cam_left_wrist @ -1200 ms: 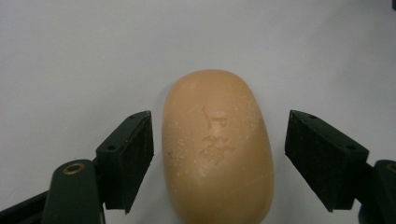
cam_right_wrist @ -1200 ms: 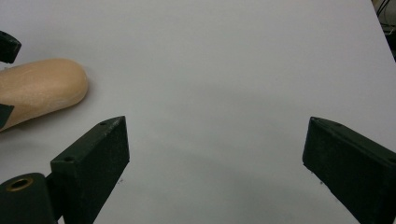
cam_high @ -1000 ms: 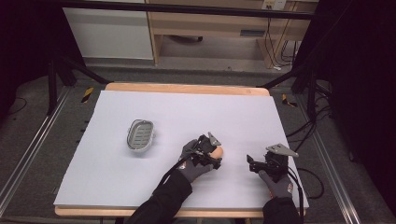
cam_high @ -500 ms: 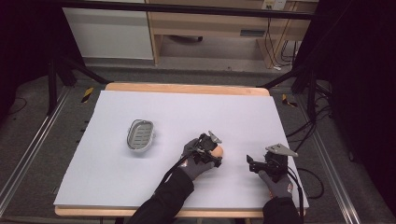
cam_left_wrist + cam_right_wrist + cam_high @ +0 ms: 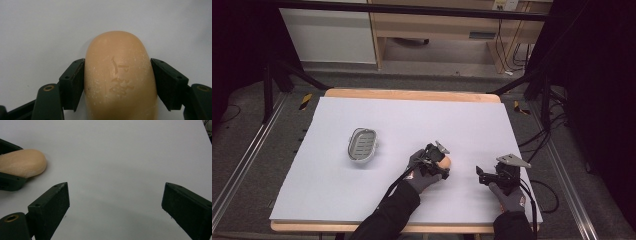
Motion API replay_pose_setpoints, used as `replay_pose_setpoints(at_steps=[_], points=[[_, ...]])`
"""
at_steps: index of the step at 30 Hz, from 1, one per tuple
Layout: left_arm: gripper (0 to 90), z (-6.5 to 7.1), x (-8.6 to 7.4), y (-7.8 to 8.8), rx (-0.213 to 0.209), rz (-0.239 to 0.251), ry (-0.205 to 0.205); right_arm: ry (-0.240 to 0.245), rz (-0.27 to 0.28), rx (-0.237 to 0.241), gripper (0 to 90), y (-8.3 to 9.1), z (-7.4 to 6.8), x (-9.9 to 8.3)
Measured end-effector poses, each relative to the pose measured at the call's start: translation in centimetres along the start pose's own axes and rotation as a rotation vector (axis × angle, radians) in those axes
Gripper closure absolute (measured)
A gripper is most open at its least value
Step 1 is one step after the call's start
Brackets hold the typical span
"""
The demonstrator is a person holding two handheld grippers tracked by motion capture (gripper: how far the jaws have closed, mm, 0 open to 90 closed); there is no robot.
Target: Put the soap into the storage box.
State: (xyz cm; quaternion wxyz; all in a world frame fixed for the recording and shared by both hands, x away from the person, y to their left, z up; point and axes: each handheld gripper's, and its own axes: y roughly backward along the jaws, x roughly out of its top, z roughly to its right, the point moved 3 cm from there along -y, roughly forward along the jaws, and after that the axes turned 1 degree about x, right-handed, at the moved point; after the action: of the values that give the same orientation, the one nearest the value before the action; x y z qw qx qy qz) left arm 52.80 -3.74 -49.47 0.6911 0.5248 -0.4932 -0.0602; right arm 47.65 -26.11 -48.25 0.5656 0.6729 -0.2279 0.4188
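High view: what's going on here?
A person at a white-covered table holds a tool in each hand. The left tool is shut on a tan bar of soap, its jaws pressed against both sides of the bar near the table's front middle. The right tool sits open to the right of it, holding nothing. A grey soap dish lies apart on the left part of the table, with nothing in it.

Soap bar (image 5: 120,77) between the jaws: waxy, matt, finely speckled, with a stamped mark. Left gripper (image 5: 117,82) pads: matt black plastic. Table (image 5: 412,95): pale wood edge under a smooth matt white sheet (image 5: 412,125). Soap dish (image 5: 362,144): dull grey, ribbed.
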Motion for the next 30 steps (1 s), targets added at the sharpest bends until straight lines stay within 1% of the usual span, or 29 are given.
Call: replay_pose_setpoints(at_steps=[3, 7, 11, 12, 14, 16, 19, 22, 24, 25, 28, 30], points=[[31.0, 0.0, 0.0, 0.0, -0.001, -0.001, 0.001, -0.011, -0.001, 0.004, 7.8, 0.1, 0.0, 0.0], [31.5, 0.0, 0.0, 0.1, 0.005, -0.008, 0.006, -0.005, 0.0, 0.001, 7.8, 0.1, 0.1, 0.0], [31.8, 0.2, 0.0, 0.1, 0.0, -0.004, -0.001, -0.006, 0.0, 0.002, 7.8, 0.1, 0.1, 0.0], [31.8, 0.2, 0.0, 0.2, -0.005, -0.01, -0.009, -0.008, 0.0, 0.001, 7.8, 0.1, 0.2, 0.0], [31.8, 0.3, 0.0, 0.4, -0.012, -0.006, -0.006, -0.01, 0.0, 0.0, 7.8, 0.1, 0.2, 0.0], [31.8, 0.4, 0.1, 0.8, -0.017, -0.001, -0.012, -0.008, 0.003, -0.001, 7.8, 0.1, 0.2, 0.0], [31.9, 0.4, 0.2, 1.1, -0.014, 0.005, -0.015, -0.01, 0.006, -0.001, 7.8, 0.2, 0.2, 0.0], [31.9, 0.3, 0.2, 1.8, -0.014, 0.016, -0.008, -0.009, 0.007, 0.001, 7.8, 0.2, 0.2, 0.1], [31.9, 0.2, 0.3, 2.0, -0.012, 0.022, -0.007, -0.008, 0.006, 0.001, 7.8, 0.2, 0.2, 0.0], [31.9, 0.2, 0.3, 2.3, -0.012, 0.025, -0.003, -0.018, 0.005, 0.004, 7.8, 0.3, 0.2, 0.1], [31.9, 0.0, 0.3, 2.8, -0.012, 0.029, -0.002, -0.017, 0.005, 0.003, 7.7, 0.3, 0.2, 0.1], [32.0, 0.0, 0.3, 3.2, -0.01, 0.039, 0.003, -0.016, 0.004, 0.002, 7.7, 0.3, 0.2, 0.1]])
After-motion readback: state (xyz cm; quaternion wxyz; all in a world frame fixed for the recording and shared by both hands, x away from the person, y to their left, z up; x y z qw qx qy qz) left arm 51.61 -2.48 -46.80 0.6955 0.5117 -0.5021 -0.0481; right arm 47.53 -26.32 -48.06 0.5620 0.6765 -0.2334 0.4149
